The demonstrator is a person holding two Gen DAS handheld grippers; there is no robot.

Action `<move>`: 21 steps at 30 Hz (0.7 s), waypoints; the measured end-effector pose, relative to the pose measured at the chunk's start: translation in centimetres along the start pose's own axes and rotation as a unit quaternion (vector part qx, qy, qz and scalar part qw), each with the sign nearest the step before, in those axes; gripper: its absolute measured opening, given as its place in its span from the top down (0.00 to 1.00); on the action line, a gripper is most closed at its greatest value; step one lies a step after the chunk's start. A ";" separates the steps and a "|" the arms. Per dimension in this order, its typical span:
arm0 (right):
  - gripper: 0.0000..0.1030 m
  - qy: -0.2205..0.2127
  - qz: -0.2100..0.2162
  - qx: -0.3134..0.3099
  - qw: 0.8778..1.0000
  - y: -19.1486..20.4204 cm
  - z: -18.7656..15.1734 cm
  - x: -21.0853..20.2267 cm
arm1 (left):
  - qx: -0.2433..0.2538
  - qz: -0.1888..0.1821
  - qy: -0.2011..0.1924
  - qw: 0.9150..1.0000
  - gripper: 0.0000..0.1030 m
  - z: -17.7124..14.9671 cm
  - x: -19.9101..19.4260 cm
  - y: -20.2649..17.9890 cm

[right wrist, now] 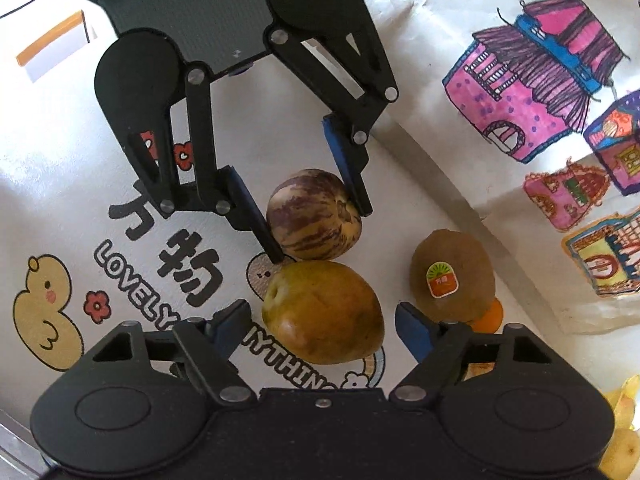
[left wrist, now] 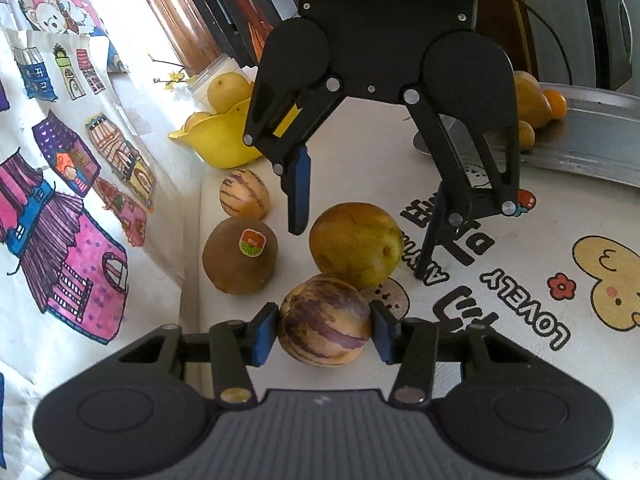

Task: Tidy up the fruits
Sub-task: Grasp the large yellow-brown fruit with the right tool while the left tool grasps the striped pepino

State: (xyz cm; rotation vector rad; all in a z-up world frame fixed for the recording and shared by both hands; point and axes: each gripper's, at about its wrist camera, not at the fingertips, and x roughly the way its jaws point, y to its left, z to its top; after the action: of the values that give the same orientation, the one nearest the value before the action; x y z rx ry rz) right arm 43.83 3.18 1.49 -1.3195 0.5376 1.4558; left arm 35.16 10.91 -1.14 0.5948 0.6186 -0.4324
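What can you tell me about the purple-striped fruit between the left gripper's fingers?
The purple-striped fruit is round and smooth-skinned, cream-yellow with irregular purple streaks; the right wrist view shows a small dimple at one end. It sits on the printed tablecloth between the blue pads of the left gripper, which press against both its sides. The yellow-green fruit lies right against it; actual contact is uncertain. The kiwi lies apart. Whether it is lifted off the cloth cannot be told.
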 end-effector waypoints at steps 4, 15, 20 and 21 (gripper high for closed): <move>0.27 -0.002 0.010 0.012 1.000 -0.3 -0.1 -0.1 | -0.004 0.004 -0.003 1.000 0.50 -0.3 -0.2 -0.2; 0.28 -0.034 0.026 0.077 0.996 -2.8 -0.9 0.6 | -0.084 0.030 0.003 0.996 0.50 -1.0 -1.6 -0.4; 0.28 -0.060 0.022 0.110 0.992 -3.4 -1.9 0.6 | -0.145 0.039 0.002 0.989 0.51 -1.7 -2.5 -0.1; 0.29 -0.065 0.019 0.115 0.991 -3.4 -2.1 0.6 | -0.162 0.040 0.001 0.986 0.51 -1.8 -2.7 0.0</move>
State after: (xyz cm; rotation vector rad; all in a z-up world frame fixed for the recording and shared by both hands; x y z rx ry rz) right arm 47.78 2.80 1.41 -1.0306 0.6270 1.4528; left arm 32.46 12.62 -0.60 0.3093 0.6489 -0.2486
